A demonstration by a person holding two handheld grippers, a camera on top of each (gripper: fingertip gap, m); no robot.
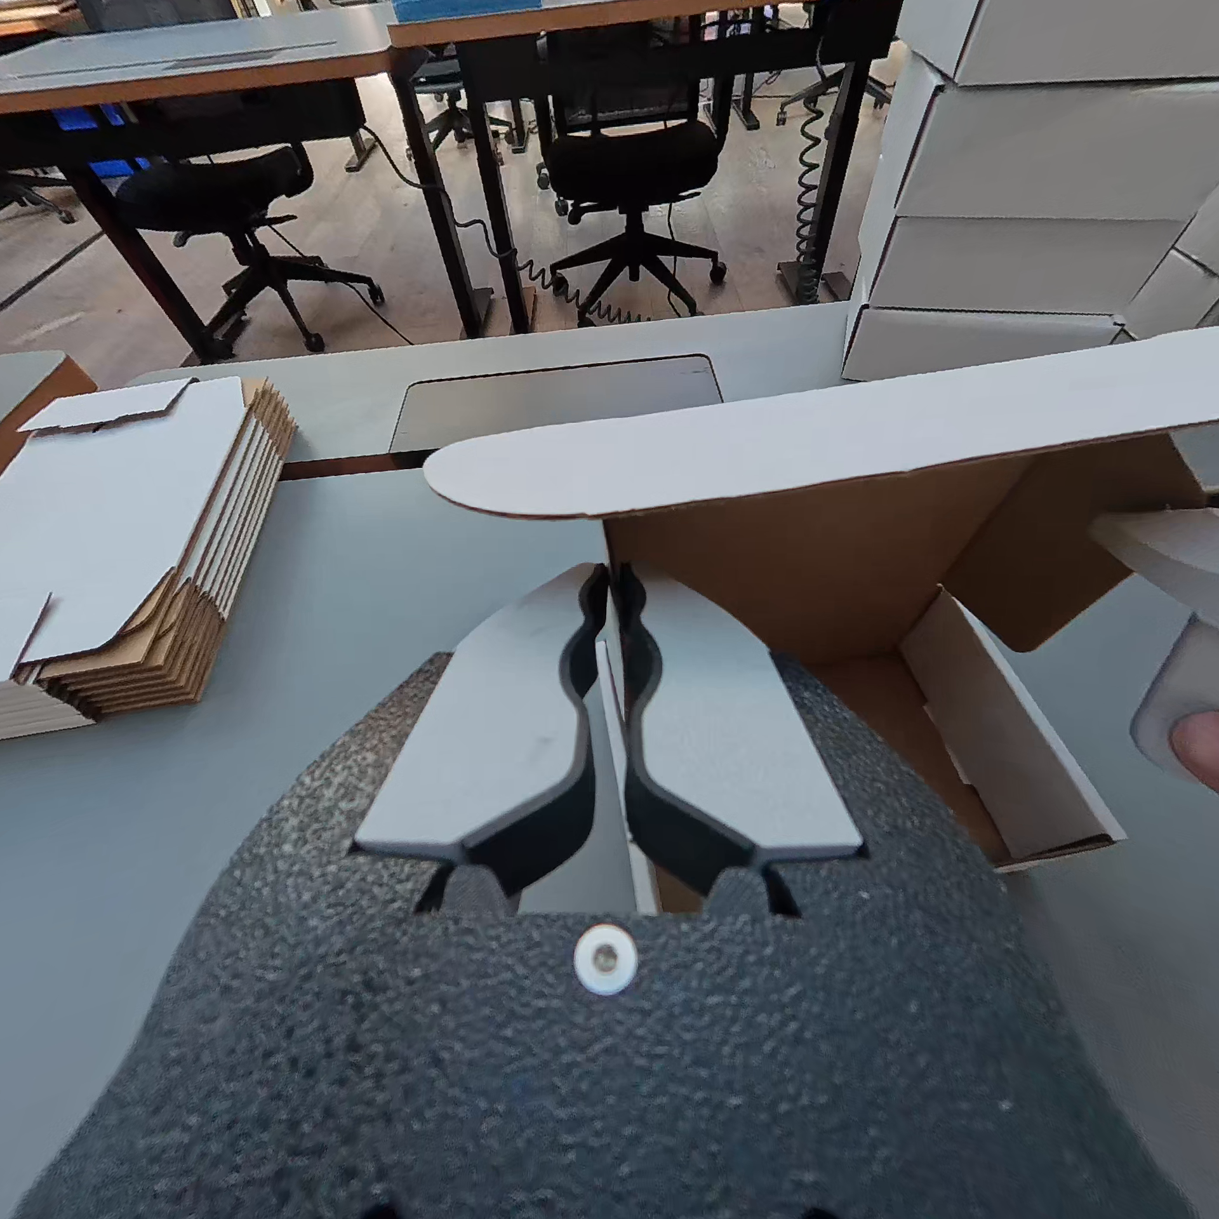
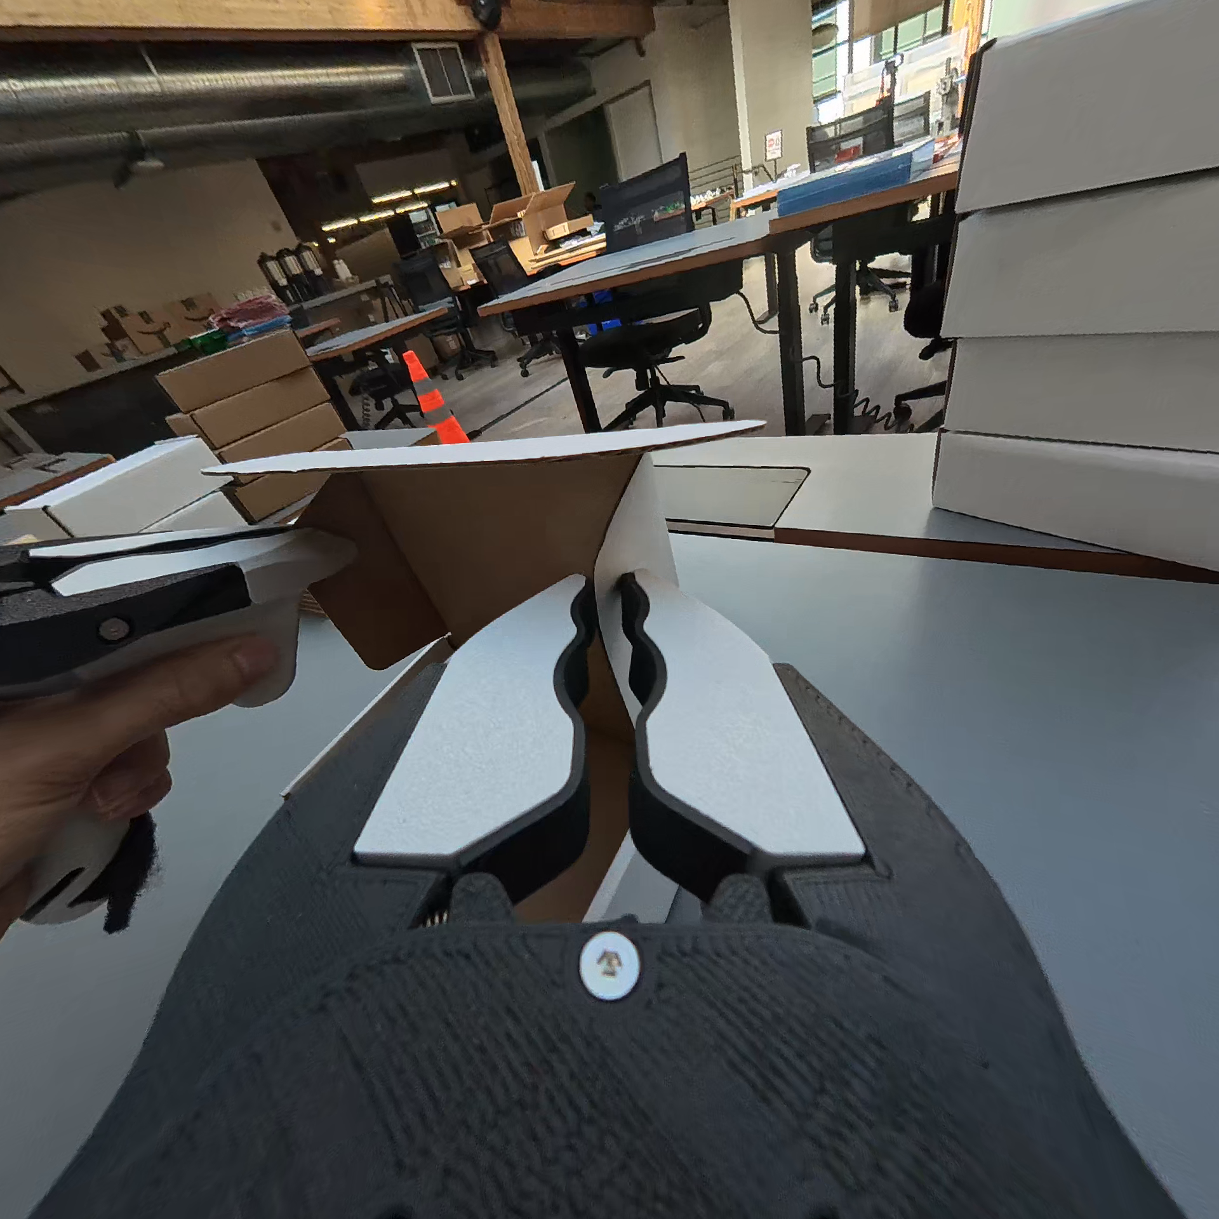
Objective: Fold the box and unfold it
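Holding the box (image 1: 824,580) by its two side walls, both claws are pinched shut on thin cardboard. The left claw (image 1: 613,587) grips the left wall edge, and the right claw (image 2: 610,587) grips the right wall. The box stands half open on the grey surface (image 1: 330,659), its brown inside showing and its long white lid flap (image 1: 791,455) sticking up over it. To do this well, I think both claws should move together and slowly, so the walls bend on their creases and do not tear.
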